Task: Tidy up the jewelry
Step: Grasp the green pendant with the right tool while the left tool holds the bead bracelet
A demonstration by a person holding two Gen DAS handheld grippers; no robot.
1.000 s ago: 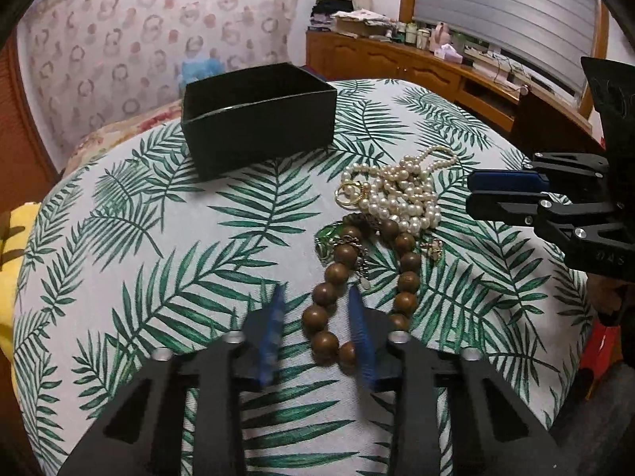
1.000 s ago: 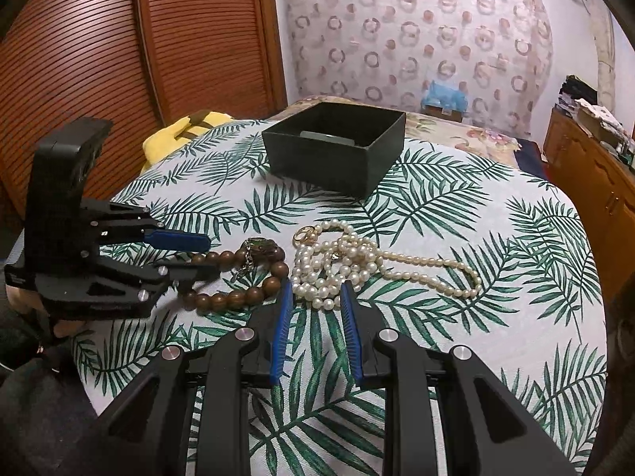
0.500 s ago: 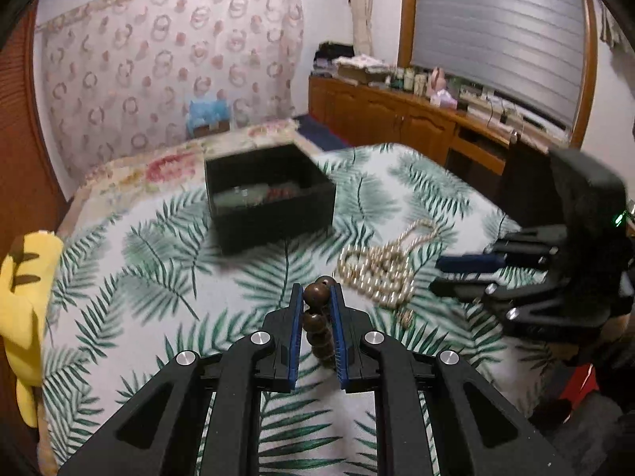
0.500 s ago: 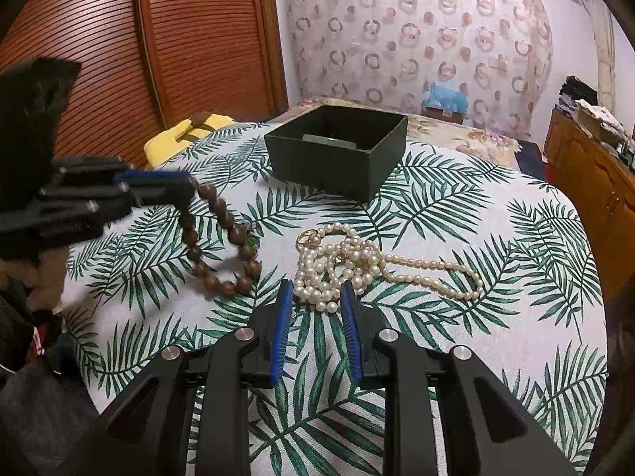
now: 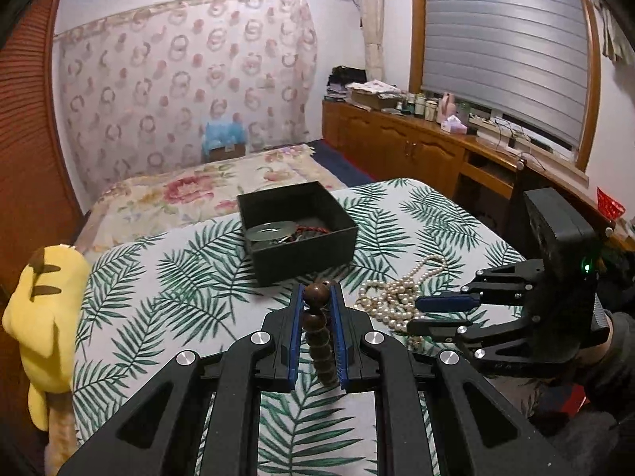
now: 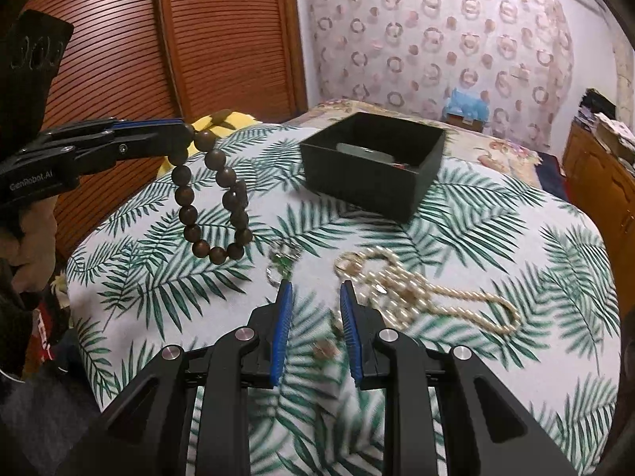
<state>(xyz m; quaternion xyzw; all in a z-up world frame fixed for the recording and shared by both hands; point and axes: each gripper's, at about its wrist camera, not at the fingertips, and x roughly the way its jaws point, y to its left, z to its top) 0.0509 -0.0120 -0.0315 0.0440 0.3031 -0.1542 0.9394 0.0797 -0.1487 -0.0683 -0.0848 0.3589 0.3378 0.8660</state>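
My left gripper (image 5: 316,291) is shut on a brown wooden bead bracelet (image 5: 317,333) and holds it in the air; in the right wrist view the bracelet (image 6: 214,202) hangs from the left gripper (image 6: 186,131) above the table's left side. A black open box (image 5: 297,230) holding some jewelry stands beyond it, also in the right wrist view (image 6: 373,166). A pearl necklace (image 6: 416,293) lies on the leaf-print tablecloth, seen too in the left wrist view (image 5: 397,293). My right gripper (image 6: 315,297) is open and empty, low over the cloth near a green pendant (image 6: 281,263).
A small gold piece (image 6: 325,349) lies between the right gripper's fingers on the cloth. A yellow plush toy (image 5: 43,309) hangs at the table's left edge. A bed (image 5: 190,190) lies behind the table, a wooden cabinet (image 5: 416,150) to the right.
My left gripper closed on the bead bracelet and lifted it off the cloth, rising higher toward the box. My right gripper shifted slightly left and stayed open.
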